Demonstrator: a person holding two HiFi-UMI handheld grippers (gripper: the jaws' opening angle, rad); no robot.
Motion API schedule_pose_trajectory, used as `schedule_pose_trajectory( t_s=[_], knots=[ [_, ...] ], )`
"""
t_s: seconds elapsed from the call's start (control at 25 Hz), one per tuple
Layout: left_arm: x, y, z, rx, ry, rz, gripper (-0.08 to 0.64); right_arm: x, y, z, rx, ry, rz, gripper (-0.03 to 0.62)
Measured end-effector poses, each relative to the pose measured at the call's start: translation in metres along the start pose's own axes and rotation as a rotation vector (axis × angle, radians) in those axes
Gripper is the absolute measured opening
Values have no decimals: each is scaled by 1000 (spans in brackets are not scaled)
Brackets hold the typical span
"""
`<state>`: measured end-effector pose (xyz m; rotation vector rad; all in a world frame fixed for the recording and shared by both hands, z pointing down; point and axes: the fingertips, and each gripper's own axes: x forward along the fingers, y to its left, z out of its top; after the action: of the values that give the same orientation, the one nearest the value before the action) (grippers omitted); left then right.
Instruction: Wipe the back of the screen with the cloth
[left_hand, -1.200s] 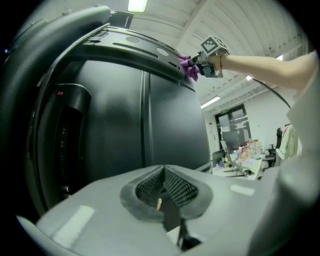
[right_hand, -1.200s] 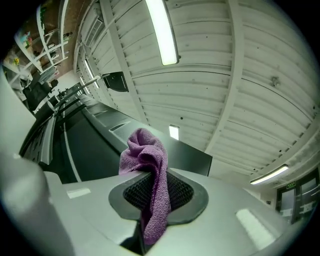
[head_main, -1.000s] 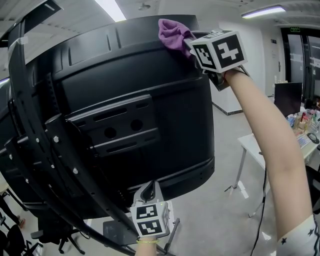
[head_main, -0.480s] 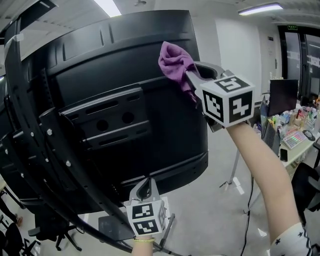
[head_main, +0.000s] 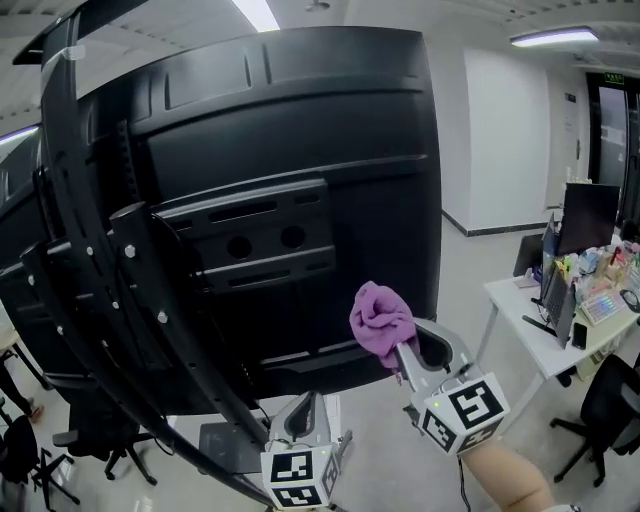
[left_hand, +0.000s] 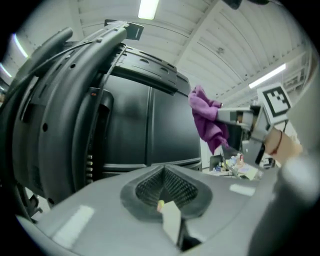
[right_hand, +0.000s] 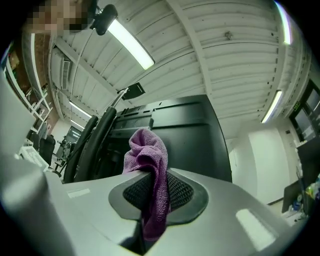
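The big black screen (head_main: 300, 180) leans its back toward us, so we can reach it. Our left gripper (head_main: 303, 408) hangs low under it, jaws pressed together on nothing. Our right gripper (head_main: 403, 352) pinches the purple cloth (head_main: 380, 318), bunched for rubbing, by the screen's lower edge.

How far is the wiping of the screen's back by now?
Done, it seems: one pass down the right side from the top. In hand: the right gripper clamps the cloth by the lower right of the screen. To do: the bracket and left side.
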<state>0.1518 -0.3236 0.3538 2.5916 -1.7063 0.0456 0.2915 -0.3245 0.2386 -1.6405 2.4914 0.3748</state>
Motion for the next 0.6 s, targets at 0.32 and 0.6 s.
schedule_pose_trajectory(
  t_s=[0.32,0.6],
  knots=[
    [-58,42,-18,-35,4,37,8,-9,98,-70,81,95,80,52],
    [-152,135,-21,-43,20,140,8,-6,218,-68,155,117,152,52]
  ],
)
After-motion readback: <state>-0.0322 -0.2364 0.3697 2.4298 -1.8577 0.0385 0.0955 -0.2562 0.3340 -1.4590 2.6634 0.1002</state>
